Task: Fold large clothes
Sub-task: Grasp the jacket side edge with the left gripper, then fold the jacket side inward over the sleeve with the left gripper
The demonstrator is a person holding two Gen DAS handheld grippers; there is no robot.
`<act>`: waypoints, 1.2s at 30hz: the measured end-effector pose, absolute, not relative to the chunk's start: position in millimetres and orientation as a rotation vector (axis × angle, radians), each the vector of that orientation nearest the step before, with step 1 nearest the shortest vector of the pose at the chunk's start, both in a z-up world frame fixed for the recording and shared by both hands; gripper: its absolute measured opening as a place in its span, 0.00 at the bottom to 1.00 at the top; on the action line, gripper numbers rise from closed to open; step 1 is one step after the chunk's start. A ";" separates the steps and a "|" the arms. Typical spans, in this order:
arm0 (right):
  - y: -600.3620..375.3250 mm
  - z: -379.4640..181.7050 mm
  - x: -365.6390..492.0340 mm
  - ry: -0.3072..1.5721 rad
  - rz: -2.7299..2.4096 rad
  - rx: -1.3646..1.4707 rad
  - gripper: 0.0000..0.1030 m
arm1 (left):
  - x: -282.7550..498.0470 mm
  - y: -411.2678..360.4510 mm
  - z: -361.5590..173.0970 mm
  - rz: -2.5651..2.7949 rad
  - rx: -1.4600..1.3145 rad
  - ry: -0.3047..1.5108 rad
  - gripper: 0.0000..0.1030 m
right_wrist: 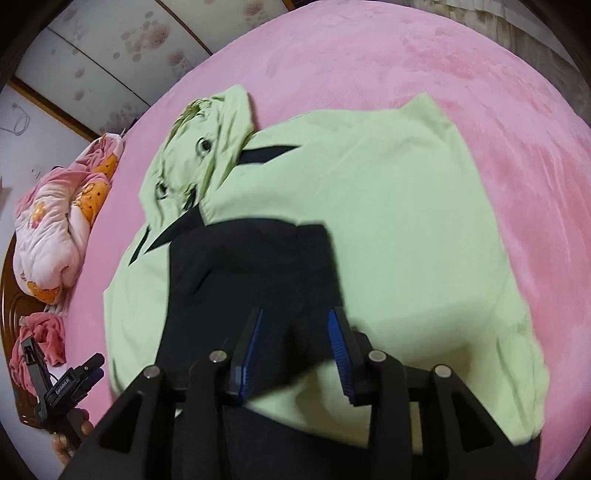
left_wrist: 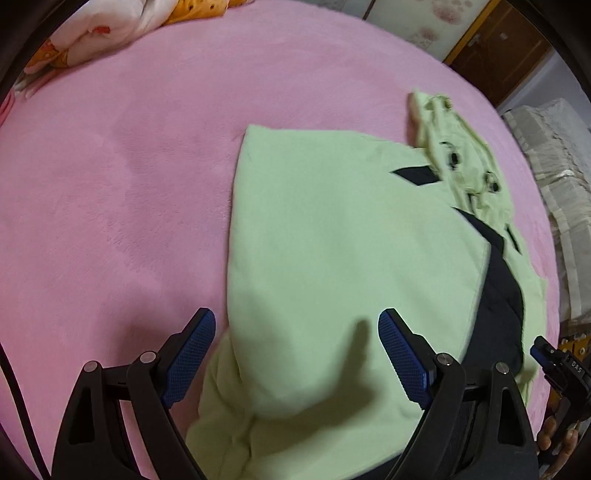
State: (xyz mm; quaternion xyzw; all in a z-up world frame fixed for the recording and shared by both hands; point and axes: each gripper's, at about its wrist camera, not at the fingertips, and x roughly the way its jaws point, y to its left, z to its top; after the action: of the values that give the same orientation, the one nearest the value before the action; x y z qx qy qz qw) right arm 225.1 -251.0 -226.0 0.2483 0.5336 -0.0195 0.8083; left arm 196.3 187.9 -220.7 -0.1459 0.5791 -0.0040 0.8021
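A light green hooded jacket [left_wrist: 332,236] with black panels lies partly folded on the pink bed cover [left_wrist: 129,166]. Its hood [left_wrist: 458,155] with printed eyes points to the far right. My left gripper [left_wrist: 295,343] is open, its jaws wide apart just above the jacket's near edge. In the right wrist view the same jacket [right_wrist: 388,221] fills the middle, hood [right_wrist: 199,155] at the upper left. My right gripper [right_wrist: 295,325] is open over a black sleeve panel [right_wrist: 251,266], with nothing visibly pinched. Each gripper shows at the edge of the other's view.
A rumpled pink and orange quilt [right_wrist: 55,229] lies at the bed's head, by a wooden headboard [right_wrist: 14,306]. It also shows in the left wrist view [left_wrist: 92,33]. A patterned wall [right_wrist: 110,48] and a wooden door frame [left_wrist: 495,48] stand beyond the bed.
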 end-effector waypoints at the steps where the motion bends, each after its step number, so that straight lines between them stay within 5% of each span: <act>1: -253.4 -228.7 238.0 1.149 -0.042 0.527 0.35 | 198.9 189.2 -224.4 -0.009 -0.318 1.248 0.86; 10: -260.9 -263.9 277.0 1.181 0.003 0.495 0.35 | 228.3 201.6 -264.3 0.011 -0.430 1.305 0.84; 15: -253.7 -261.5 279.4 1.156 0.029 0.445 0.22 | 232.0 193.7 -254.2 0.060 -0.386 1.279 0.28; 18: -255.9 -243.1 277.6 1.075 0.029 0.432 0.20 | 230.4 193.4 -243.5 0.095 -0.366 1.231 0.16; 22: -246.8 -219.9 280.1 0.940 0.008 0.307 0.21 | 229.0 188.7 -244.4 0.109 -0.314 1.168 0.16; 28: -241.4 -246.1 285.8 1.096 -0.047 0.243 0.25 | 227.0 180.0 -238.8 0.157 -0.220 1.149 0.28; 31: -242.7 -224.8 271.0 1.022 -0.096 0.238 0.26 | 217.3 174.4 -213.7 0.193 -0.160 1.090 0.63; 36: -218.0 -202.7 252.7 0.937 -0.048 0.228 0.32 | 192.9 142.9 -180.6 0.043 -0.211 0.942 0.68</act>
State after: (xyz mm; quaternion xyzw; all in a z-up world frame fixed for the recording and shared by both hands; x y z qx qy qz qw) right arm 252.7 -218.0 -202.7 0.1095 0.4506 -0.0229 0.8857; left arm 192.9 142.9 -180.6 -0.1016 0.4530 0.0207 0.8855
